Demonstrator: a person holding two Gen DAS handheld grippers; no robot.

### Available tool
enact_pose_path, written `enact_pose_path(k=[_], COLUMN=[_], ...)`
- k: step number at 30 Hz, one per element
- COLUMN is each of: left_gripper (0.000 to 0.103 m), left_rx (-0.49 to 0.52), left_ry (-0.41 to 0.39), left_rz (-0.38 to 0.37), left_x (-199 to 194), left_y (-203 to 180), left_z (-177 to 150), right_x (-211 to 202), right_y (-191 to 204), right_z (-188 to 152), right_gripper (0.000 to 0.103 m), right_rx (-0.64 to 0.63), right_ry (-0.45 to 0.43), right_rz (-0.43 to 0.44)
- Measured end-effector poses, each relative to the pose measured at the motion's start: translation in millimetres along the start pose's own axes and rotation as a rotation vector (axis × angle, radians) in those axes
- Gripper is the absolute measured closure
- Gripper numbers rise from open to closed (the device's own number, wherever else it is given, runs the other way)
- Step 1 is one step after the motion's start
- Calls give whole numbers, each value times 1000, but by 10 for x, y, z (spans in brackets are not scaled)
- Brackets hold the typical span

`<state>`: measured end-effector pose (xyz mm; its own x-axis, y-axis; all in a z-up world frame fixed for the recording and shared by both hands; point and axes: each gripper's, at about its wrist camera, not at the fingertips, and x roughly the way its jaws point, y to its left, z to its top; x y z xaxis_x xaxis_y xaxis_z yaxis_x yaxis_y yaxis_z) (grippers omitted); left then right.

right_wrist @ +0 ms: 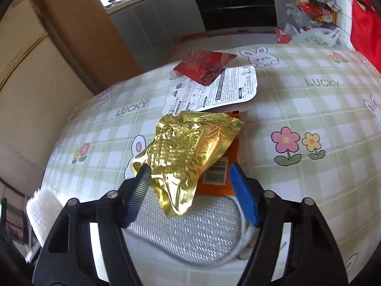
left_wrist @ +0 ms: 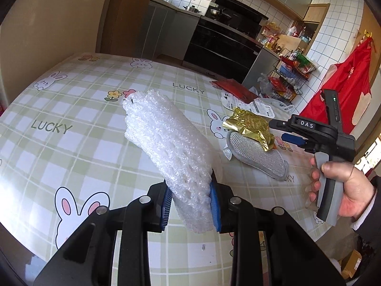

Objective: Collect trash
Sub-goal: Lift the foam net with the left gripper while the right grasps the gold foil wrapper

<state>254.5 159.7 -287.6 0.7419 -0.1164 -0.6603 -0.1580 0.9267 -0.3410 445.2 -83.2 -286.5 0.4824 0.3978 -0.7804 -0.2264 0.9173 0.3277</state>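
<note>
My left gripper (left_wrist: 190, 205) is shut on one end of a white bubble-wrap bundle (left_wrist: 166, 138), which it holds above the table; the bundle's tip also shows in the right wrist view (right_wrist: 42, 205). A crumpled gold foil wrapper (left_wrist: 250, 126) (right_wrist: 185, 147) lies on a silver mesh pad (left_wrist: 259, 157) (right_wrist: 190, 233). My right gripper (left_wrist: 283, 132) (right_wrist: 190, 169) stands open around the near end of the foil. Its left pad is against the foil and its right pad stands apart from it, over an orange packet (right_wrist: 221, 174).
The table (left_wrist: 71, 109) has a green checked cloth with rabbits. A white printed label (right_wrist: 214, 90) and a red packet (right_wrist: 204, 64) lie beyond the foil. A person's hand (left_wrist: 345, 186) holds the right gripper's handle. Kitchen cabinets and a wire rack stand behind.
</note>
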Motion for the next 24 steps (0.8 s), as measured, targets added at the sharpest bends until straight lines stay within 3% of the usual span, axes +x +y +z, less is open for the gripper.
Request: enact_pose_path(k=[4, 5, 10, 19, 21, 24], left_gripper=[76, 75, 75, 74, 74, 73], left_rx=[-28, -27, -25, -6, -10, -14], left_ry=[-3, -3, -10, -22, -24, -22], left_rz=[-7, -8, 27, 86, 89, 90], left_x=[-5, -9, 9, 74, 91, 114], left_y=[64, 69, 105, 179, 198, 217], left_z=[-48, -62, -103, -150, -167, -183], right_x=[183, 222, 293, 252, 246, 245], right_y=[-9, -17, -67, -31, -17, 10], right_z=[74, 81, 78, -13, -36, -42], right_gripper=[46, 56, 57, 53, 39, 34], right_rx=[42, 48, 86, 123, 135, 164], right_ry=[25, 36, 48, 56, 55, 48], right_rz=[-66, -80, -80, -58, -48, -24])
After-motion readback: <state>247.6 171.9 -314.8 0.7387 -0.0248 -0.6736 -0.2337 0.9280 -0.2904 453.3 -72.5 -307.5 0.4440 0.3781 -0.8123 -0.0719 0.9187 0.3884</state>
